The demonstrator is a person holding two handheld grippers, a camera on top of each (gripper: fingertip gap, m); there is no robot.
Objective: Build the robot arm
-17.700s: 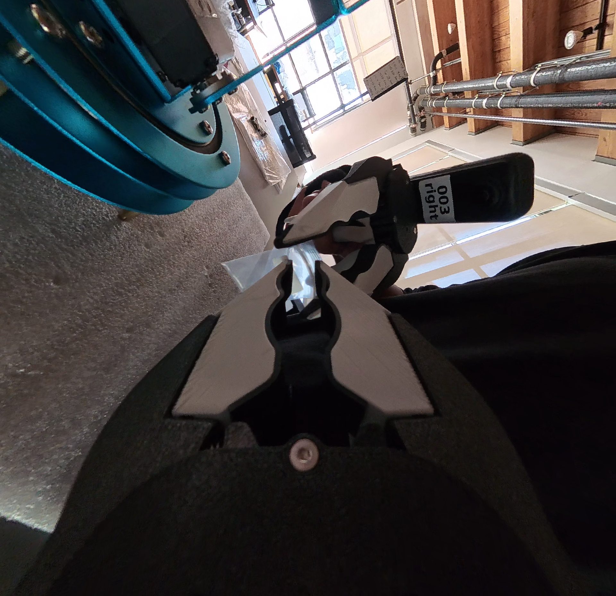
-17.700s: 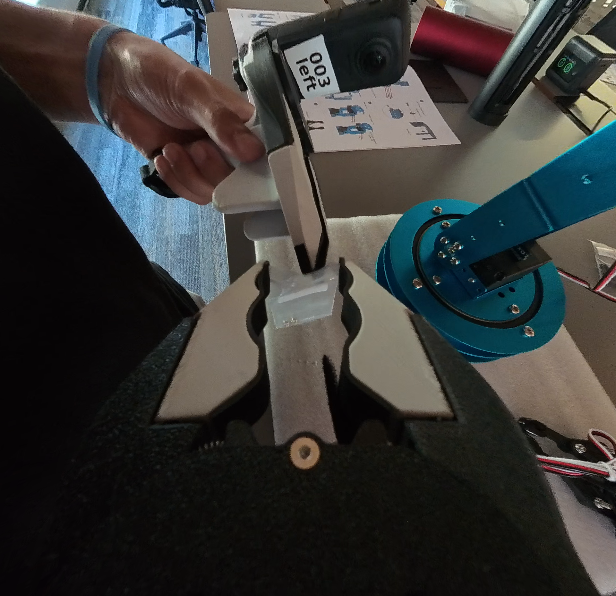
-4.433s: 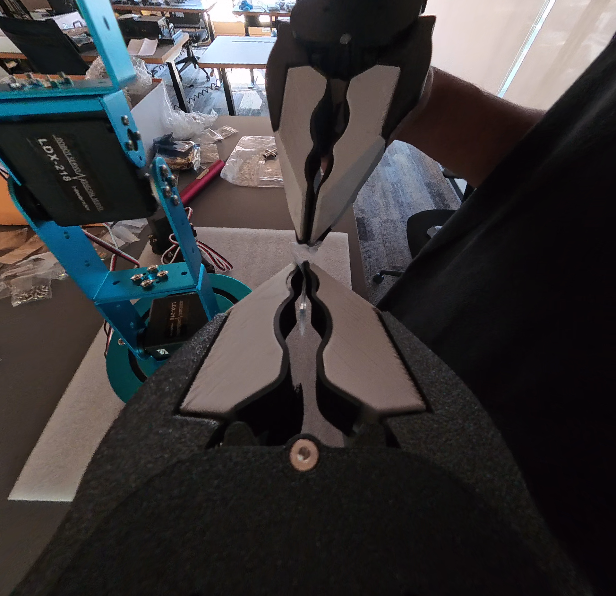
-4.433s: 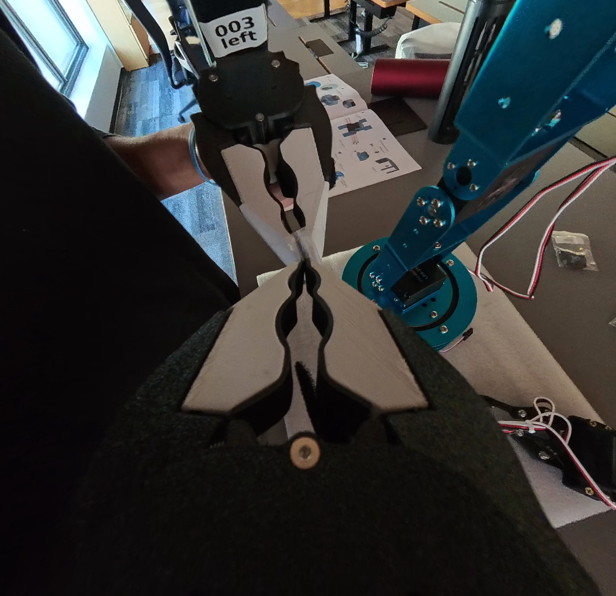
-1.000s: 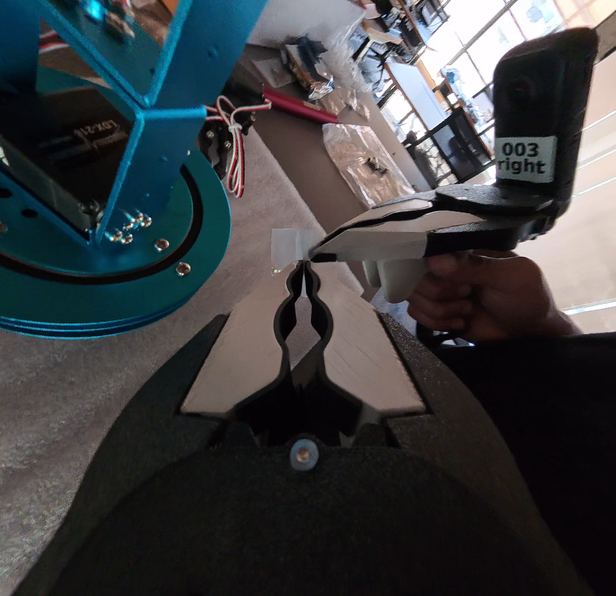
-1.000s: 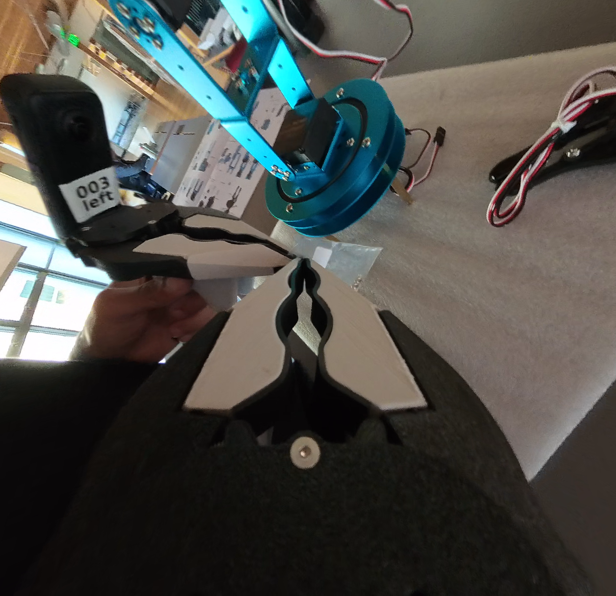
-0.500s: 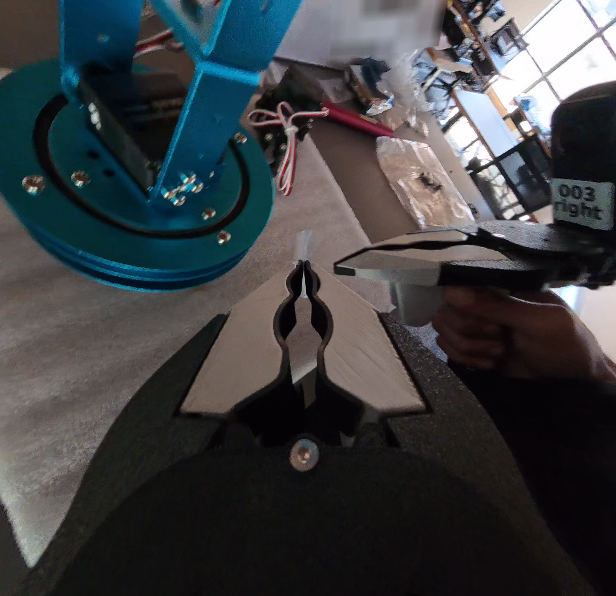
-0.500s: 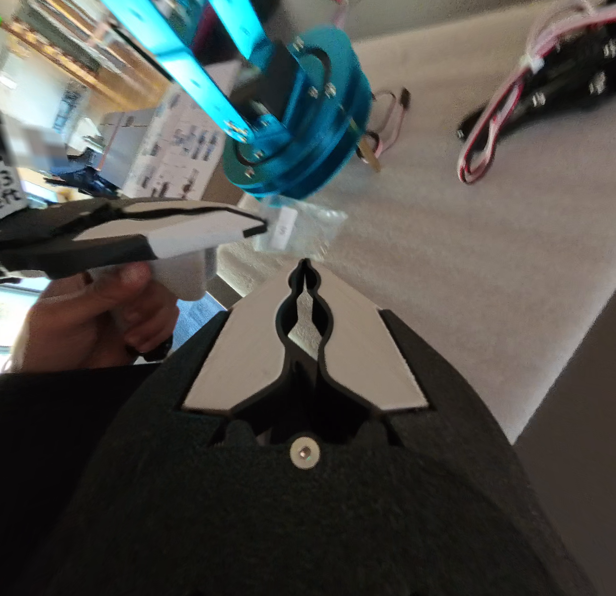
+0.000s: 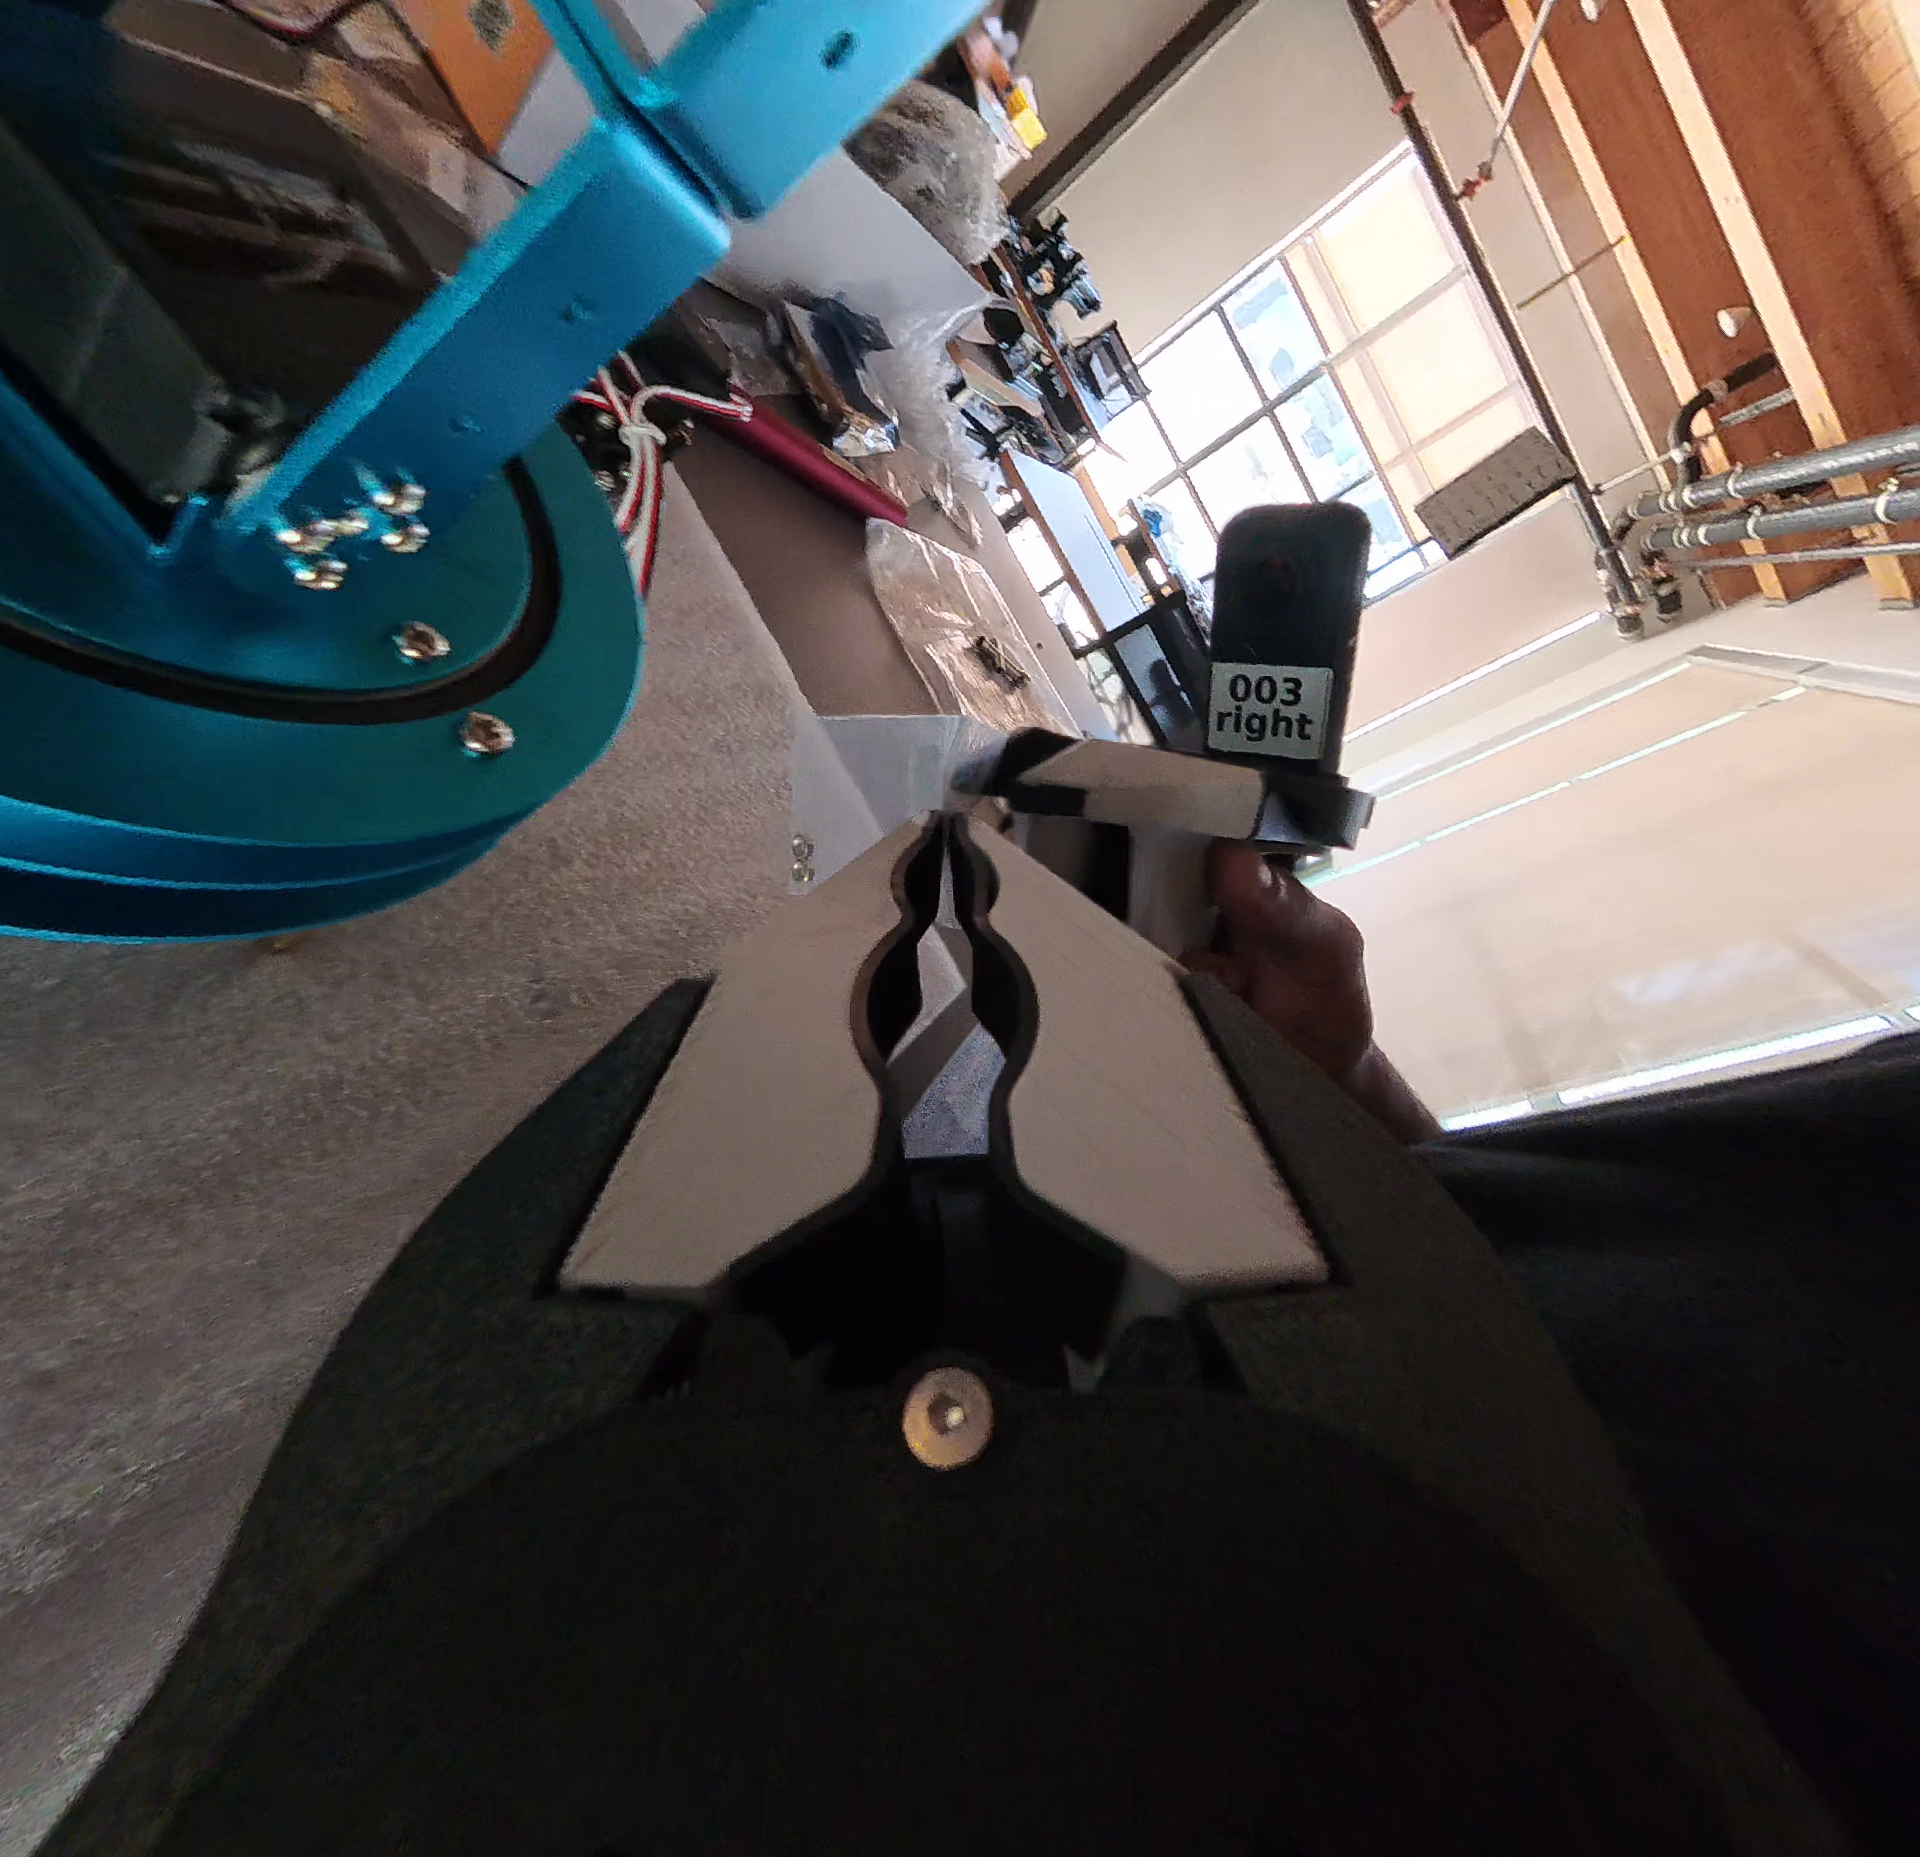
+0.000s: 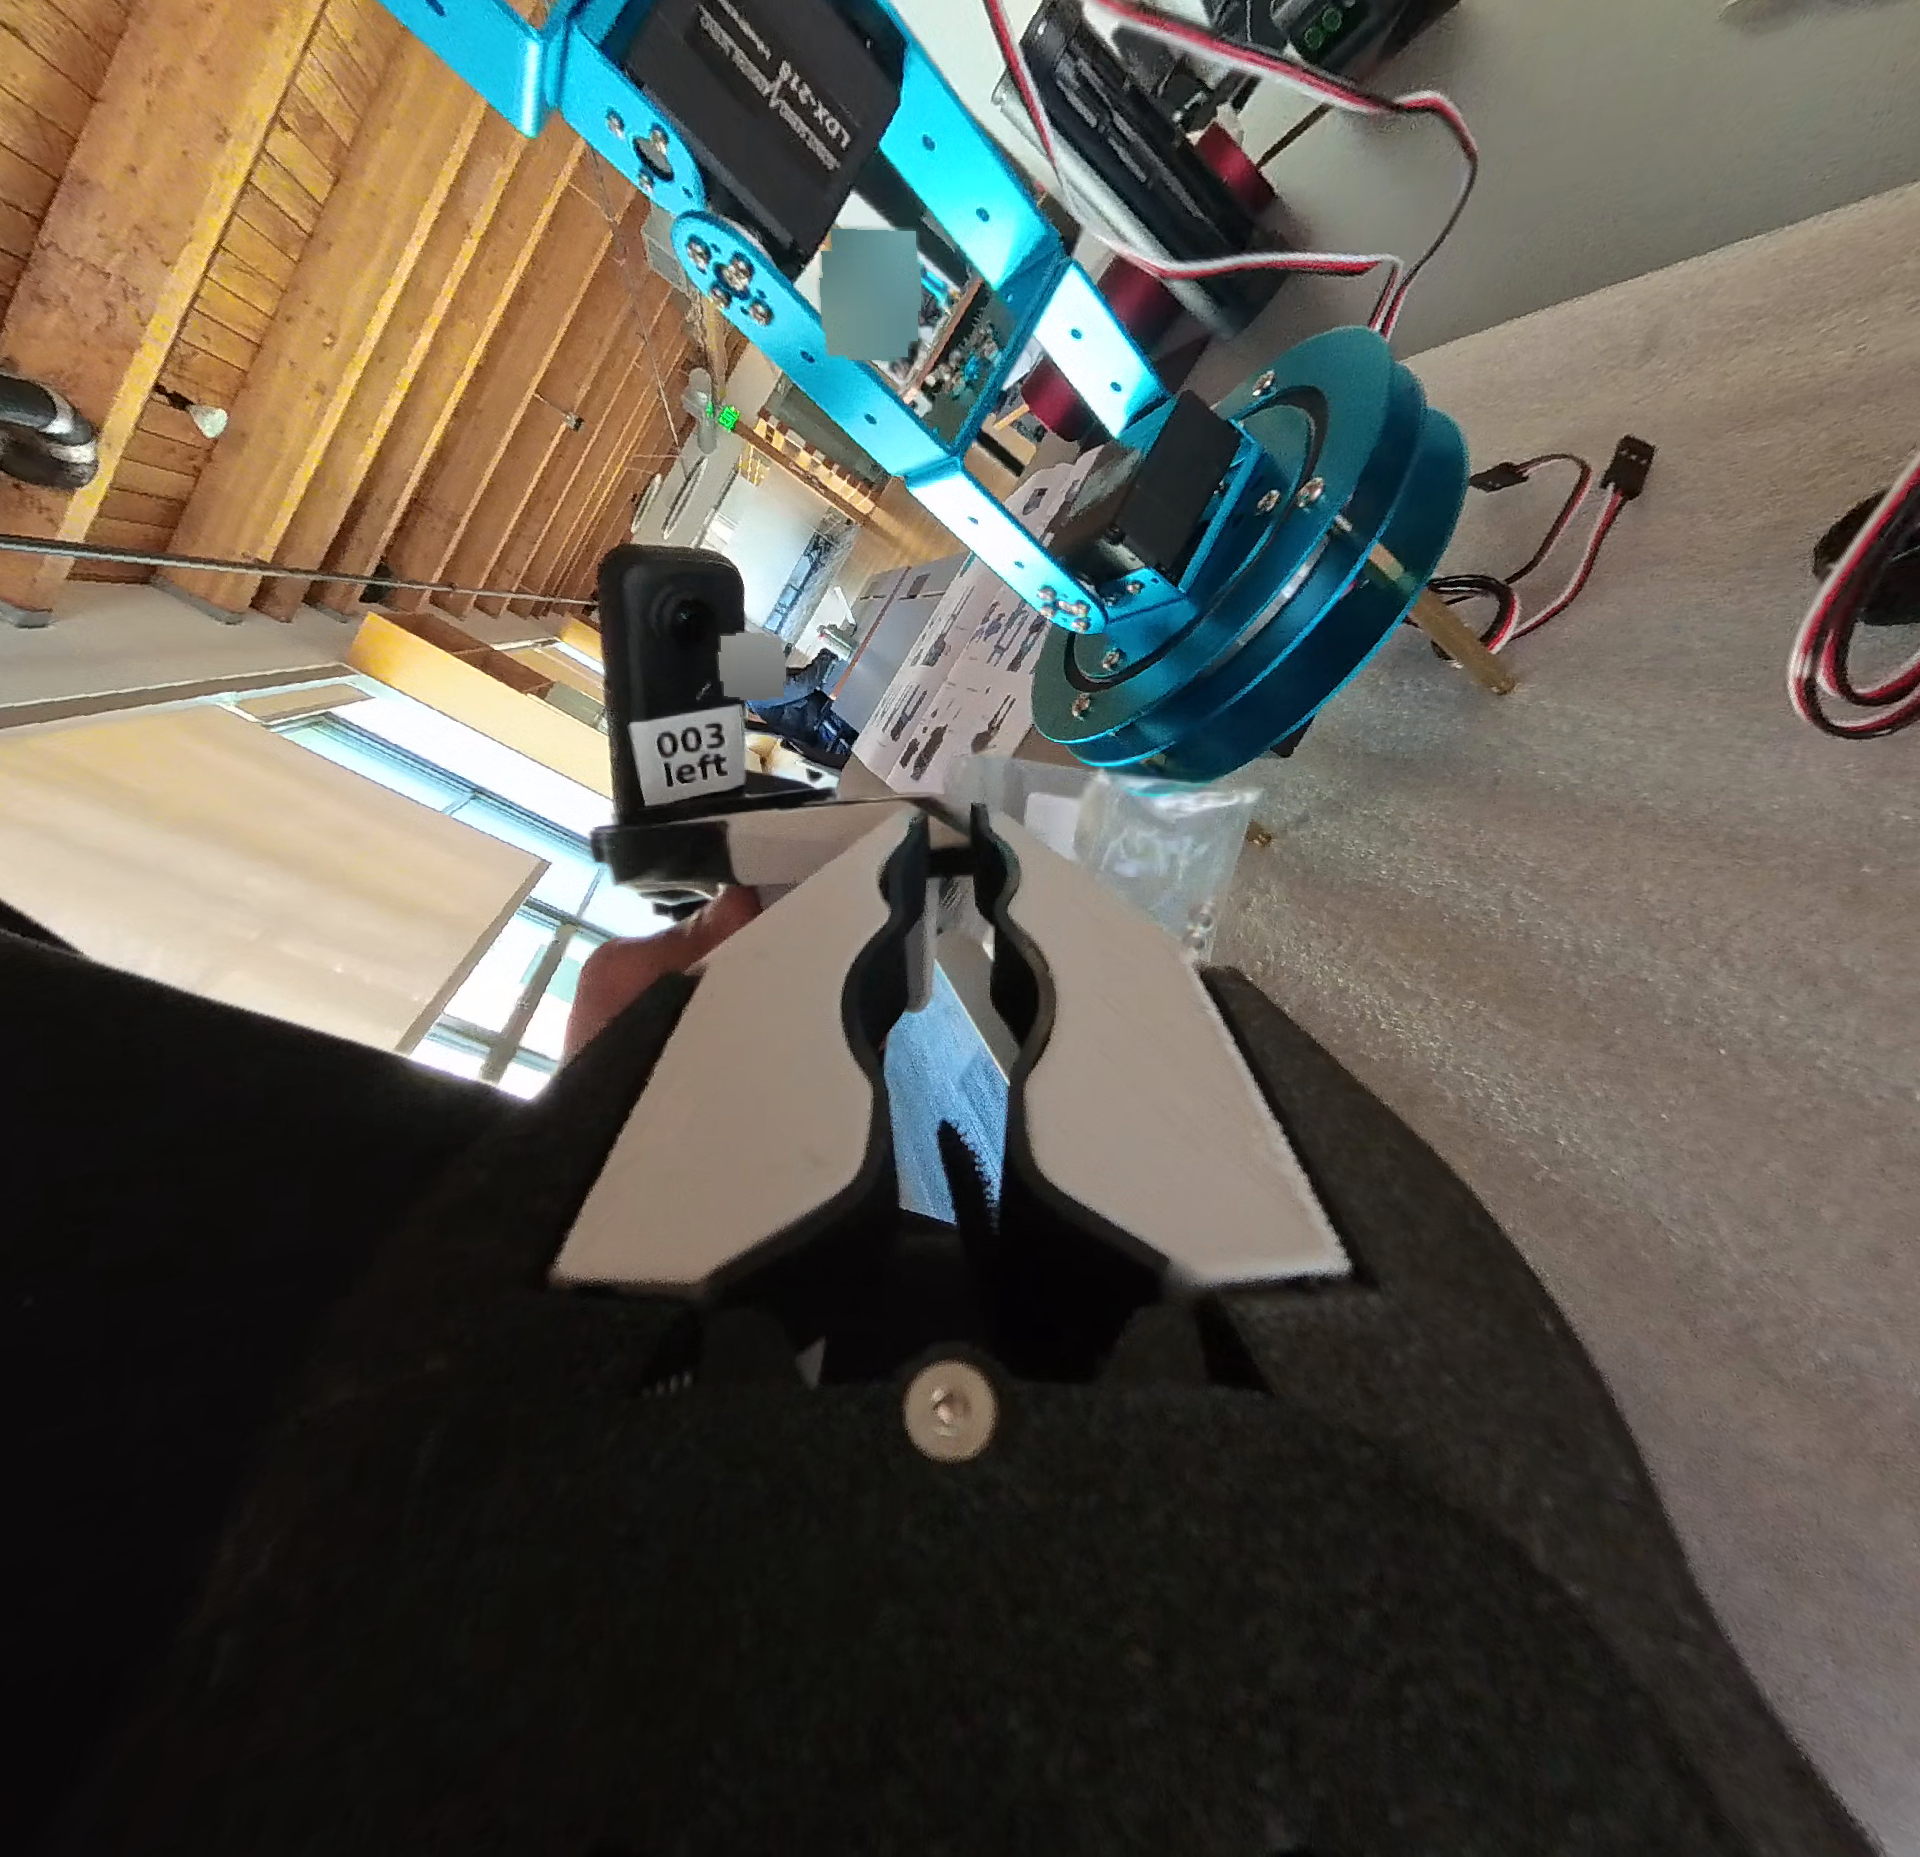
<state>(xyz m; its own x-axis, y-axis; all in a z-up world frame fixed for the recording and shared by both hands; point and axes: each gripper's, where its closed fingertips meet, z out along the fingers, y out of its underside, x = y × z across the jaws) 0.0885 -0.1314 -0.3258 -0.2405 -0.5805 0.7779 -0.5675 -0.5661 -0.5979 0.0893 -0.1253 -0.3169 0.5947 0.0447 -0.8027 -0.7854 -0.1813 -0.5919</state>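
Observation:
My left gripper [image 9: 950, 833] is shut on the edge of a small clear plastic bag [image 9: 873, 781] and holds it just above a white foam mat [image 9: 312, 1132]. Small screws [image 9: 798, 858] lie in the bag's low corner. My right gripper [image 9: 972, 774] comes in from the right and its tip meets the bag beside my left fingertips. In the right wrist view, my right gripper [image 10: 948, 822] has its jaws a narrow gap apart. The bag [image 10: 1153, 851] sits just past them, and the left gripper's fingers [image 10: 800, 839] come in from the left.
A blue metal robot arm stands on a round blue base [image 9: 343, 685] on the mat, close to the bag; it also shows in the right wrist view [image 10: 1278, 581]. Red, white and black servo cables [image 10: 1849, 654] lie at the right. A printed sheet [image 10: 951, 664] and a red tube [image 9: 831, 462] lie behind. The grippers are tip to tip, or close to it.
Half a second ago my right gripper was shut and clear of the bag. It has moved back to the bag with its jaws slightly parted. My left gripper still holds the bag.

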